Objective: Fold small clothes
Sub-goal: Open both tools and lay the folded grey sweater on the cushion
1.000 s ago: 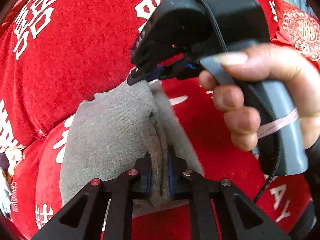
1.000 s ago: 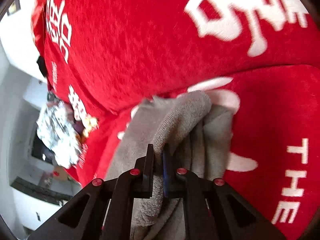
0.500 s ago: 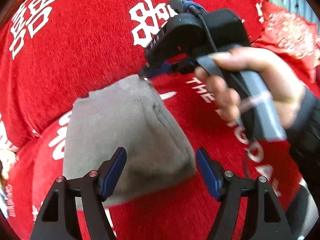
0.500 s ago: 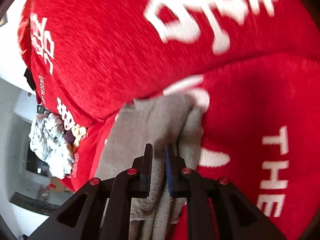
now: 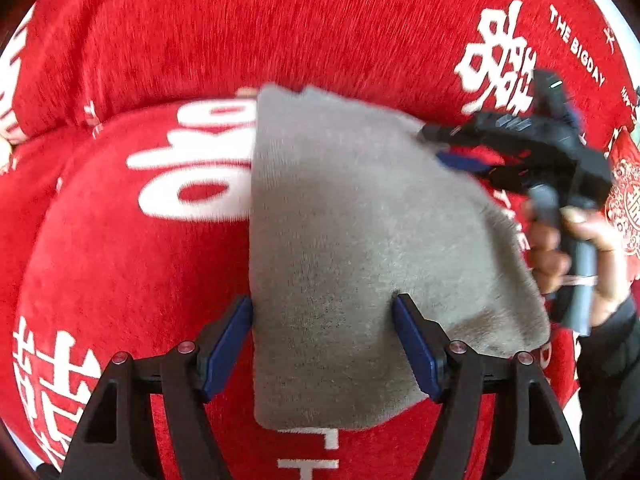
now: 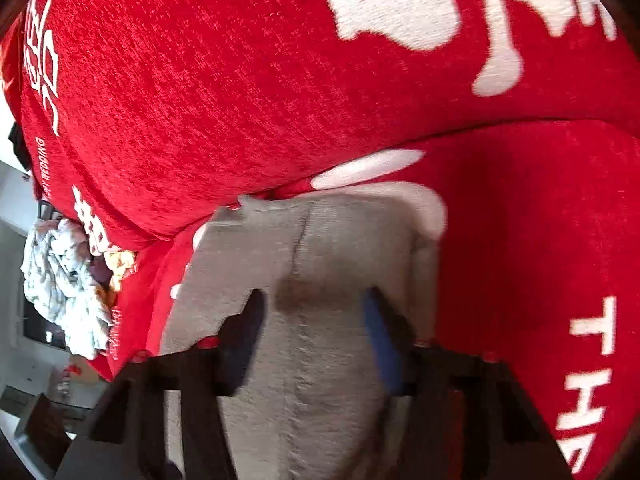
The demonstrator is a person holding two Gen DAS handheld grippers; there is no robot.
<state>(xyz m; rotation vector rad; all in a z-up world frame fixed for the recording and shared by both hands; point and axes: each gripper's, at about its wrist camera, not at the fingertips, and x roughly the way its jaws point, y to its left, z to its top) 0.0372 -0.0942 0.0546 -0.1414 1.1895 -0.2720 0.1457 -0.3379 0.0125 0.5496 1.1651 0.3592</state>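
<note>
A small grey knitted garment (image 5: 360,240) lies folded flat on the red seat cushion (image 5: 120,280), against the red backrest. My left gripper (image 5: 322,316) hovers over its near part, open, with its blue pads wide apart on either side of the cloth and not pressing it. My right gripper (image 5: 436,146) sits at the garment's far right corner, held by a person's hand (image 5: 560,248). In the right wrist view the right gripper (image 6: 314,304) is blurred; its jaws are opening above the grey garment (image 6: 320,360), and the pads do not press on it.
The red backrest (image 6: 240,80) with white lettering rises just behind the garment. A pile of crumpled light clothes (image 6: 60,280) lies at the sofa's far end. A red patterned cushion (image 5: 628,208) is at the right edge.
Both grippers have let go of the grey garment and opened. The garment now lies flat and folded. The left gripper swung sideways and rolled; the right one drew back a little.
</note>
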